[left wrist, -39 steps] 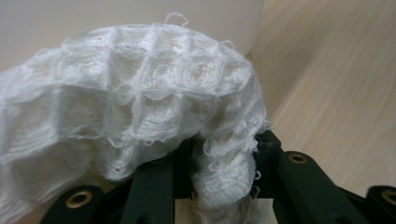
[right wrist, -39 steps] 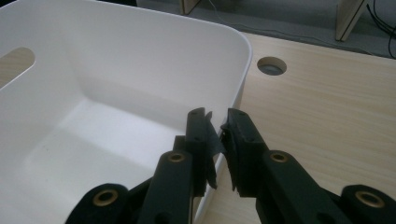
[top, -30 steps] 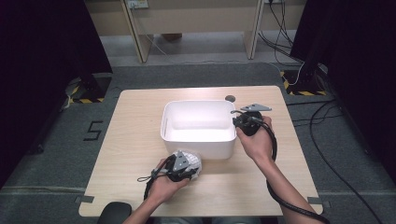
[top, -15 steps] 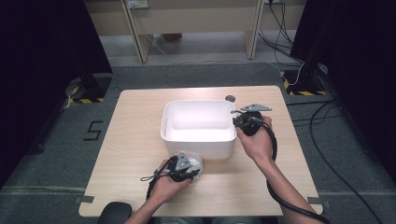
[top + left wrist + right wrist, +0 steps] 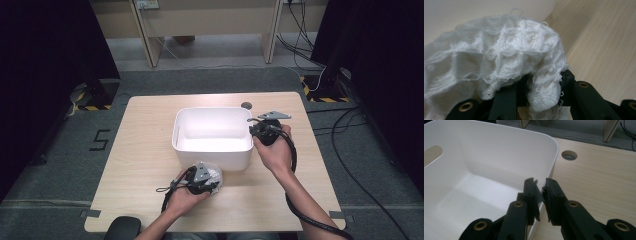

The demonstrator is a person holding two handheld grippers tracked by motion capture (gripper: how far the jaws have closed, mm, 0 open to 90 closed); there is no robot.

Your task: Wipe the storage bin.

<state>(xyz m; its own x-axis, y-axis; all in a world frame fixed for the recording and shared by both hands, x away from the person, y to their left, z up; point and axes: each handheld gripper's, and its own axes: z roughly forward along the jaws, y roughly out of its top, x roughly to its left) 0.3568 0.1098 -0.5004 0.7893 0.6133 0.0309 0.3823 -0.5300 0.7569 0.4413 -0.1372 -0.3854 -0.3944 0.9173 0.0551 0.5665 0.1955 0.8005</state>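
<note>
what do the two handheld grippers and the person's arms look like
Both the left gripper and the right gripper are black, each topped by a grey three-cornered plate and trailing a black cable. In the gripper views the jaws are black bars with brass-coloured rivets. The forearms are bare, with no sleeves or gloves.

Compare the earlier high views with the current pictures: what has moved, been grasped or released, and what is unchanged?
Nothing has visibly changed. The left gripper stays shut on the white cloth in front of the white tub, and the right gripper stays clamped on the tub's rim.
</note>
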